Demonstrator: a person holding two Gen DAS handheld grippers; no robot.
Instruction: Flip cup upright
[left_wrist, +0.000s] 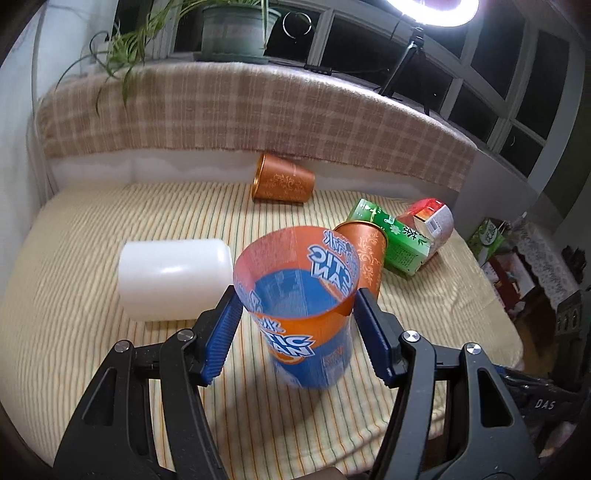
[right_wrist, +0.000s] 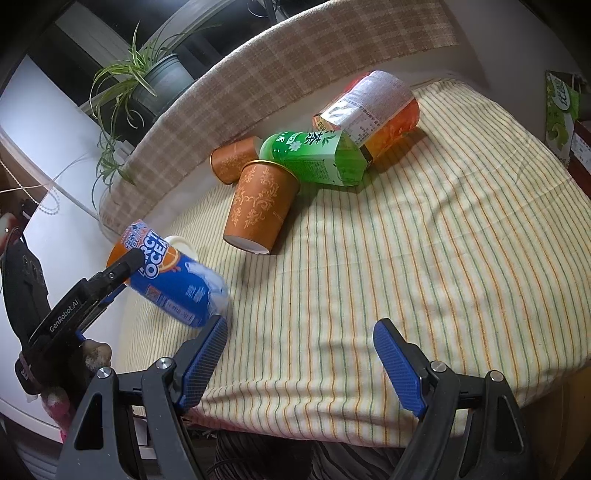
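1. Left gripper (left_wrist: 297, 306) is clamped on the orange and blue cup (left_wrist: 299, 295), one blue ribbed pad on each side just under the rim; the cup is tilted with its open mouth up and toward the camera, above the striped cloth (left_wrist: 92, 229) of the table

2. Right gripper (right_wrist: 299, 362) has its jaws wide apart and holds nothing; it hovers over the near edge of the cloth

3. You should treat the cup as very light and thin. The wall looks like soft printed plastic or paper, so a hard squeeze will probably bend the rim into an oval. Keep the pressure gentle

4. The glossy wall may slip on the pads, though their ribs should help. A hold near the rim, where the cup is widest and stiffest, seems best

5. Set the narrow base flat, because the cloth is soft and wrinkled and the cup could tip

6. Other shapes nearby: a white smooth cylinder (left_wrist: 173, 278) lying down, two copper patterned cups (left_wrist: 282, 181) (left_wrist: 364, 254), a green carton (left_wrist: 399, 236)
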